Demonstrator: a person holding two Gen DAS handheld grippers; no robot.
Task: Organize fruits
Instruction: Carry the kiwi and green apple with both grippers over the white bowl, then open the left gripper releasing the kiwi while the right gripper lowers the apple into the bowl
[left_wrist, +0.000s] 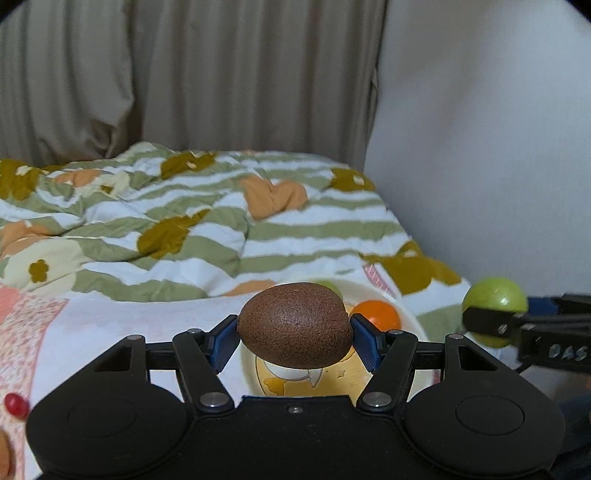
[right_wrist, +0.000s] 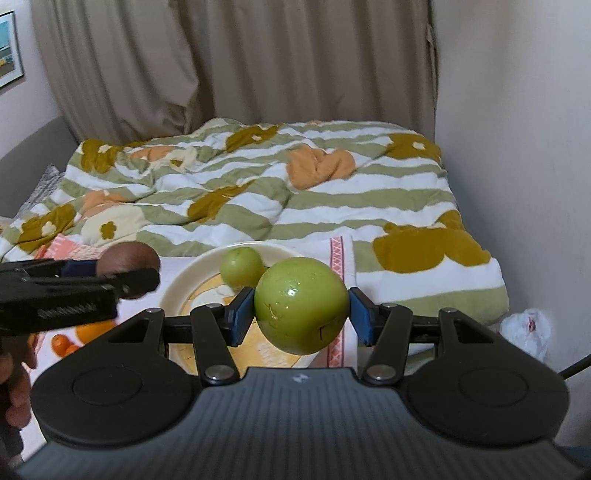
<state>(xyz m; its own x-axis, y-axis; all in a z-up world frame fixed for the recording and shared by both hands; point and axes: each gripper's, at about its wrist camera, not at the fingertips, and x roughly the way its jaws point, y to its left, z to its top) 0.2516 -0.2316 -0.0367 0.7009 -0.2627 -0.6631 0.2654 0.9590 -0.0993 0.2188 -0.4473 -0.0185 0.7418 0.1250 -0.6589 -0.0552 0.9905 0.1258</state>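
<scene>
The left tool (left_wrist: 294, 328) pinches a brown kiwi (left_wrist: 295, 325) by its two ends, blue pads pressed to the skin. It hangs above the near part of a cream plate (left_wrist: 402, 306) that lies on a pale cloth (left_wrist: 110, 332) on the bed. The right tool (right_wrist: 301, 306) pinches a large green apple (right_wrist: 301, 304) in the same way, also held in the air, over the near right part of the plate (right_wrist: 177, 284).

On the plate, past the kiwi, sits an orange (left_wrist: 378, 314), and just behind the kiwi's top a sliver of green shows, most likely the small green fruit (right_wrist: 242, 267) that the right view shows resting toward the plate's far side.

Left of the plate, more fruit lies on the cloth: some oranges (right_wrist: 64, 345) low in the right view, partly hidden by the left tool, and a red one (left_wrist: 15, 404) at the left view's edge. Beyond is a striped, flowered quilt (right_wrist: 295, 199), then a curtain (right_wrist: 240, 62).

The task looks partly done: two pieces are on the plate, and two more are held just above it, not yet set down. What remains, I judge, is lowering and letting go of the kiwi and apple without knocking the fruit already there, then fetching the pieces on the cloth.
</scene>
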